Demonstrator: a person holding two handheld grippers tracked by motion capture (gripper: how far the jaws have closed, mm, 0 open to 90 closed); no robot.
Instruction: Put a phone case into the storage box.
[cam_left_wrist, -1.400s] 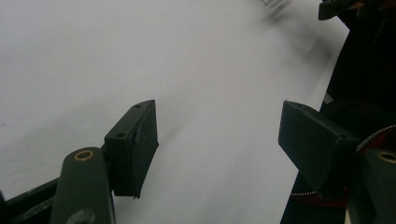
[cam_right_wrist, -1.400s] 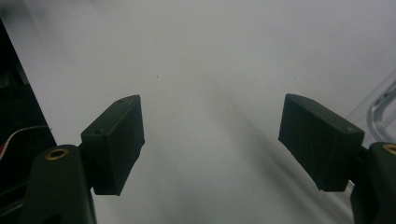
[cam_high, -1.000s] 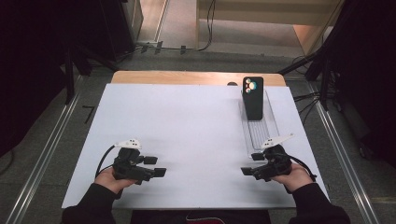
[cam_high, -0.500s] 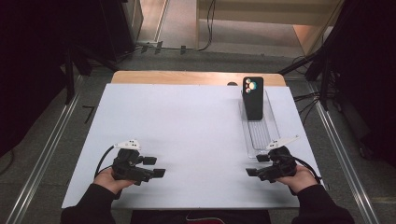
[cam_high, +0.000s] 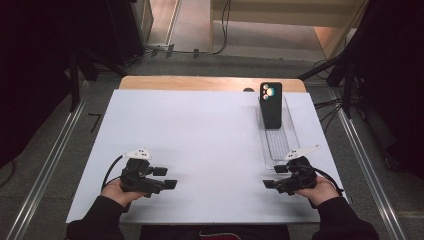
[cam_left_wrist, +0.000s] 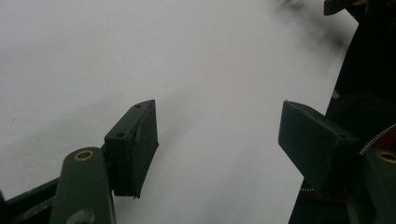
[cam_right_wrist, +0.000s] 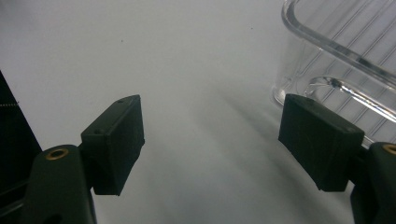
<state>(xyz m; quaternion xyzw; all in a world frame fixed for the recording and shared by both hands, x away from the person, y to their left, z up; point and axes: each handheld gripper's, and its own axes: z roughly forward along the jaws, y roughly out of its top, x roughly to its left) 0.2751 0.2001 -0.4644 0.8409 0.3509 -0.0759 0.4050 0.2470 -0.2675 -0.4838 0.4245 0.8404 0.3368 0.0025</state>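
Observation:
A black phone (cam_high: 271, 105) with a round camera cluster leans upright in the far end of a clear plastic tray (cam_high: 280, 145) at the table's right side. My left gripper (cam_high: 165, 177) rests low over the white table near the front left, open, its jaws pointing right with nothing between them (cam_left_wrist: 217, 140). My right gripper (cam_high: 274, 176) sits at the front right, just below the tray's near end, open and empty (cam_right_wrist: 210, 144). In the right gripper view the clear tray (cam_right_wrist: 336, 56) shows its rounded corner beside the right jaw.
The white table top (cam_high: 200, 135) has a wooden strip along its far edge. Metal rails run along the floor on both sides. Cables lie on the floor beyond the table and at the right. The person's dark sleeves come in at the bottom.
The right gripper has drifted slightly toward the table's front edge, away from the tray's end. The left gripper has stayed where it was.

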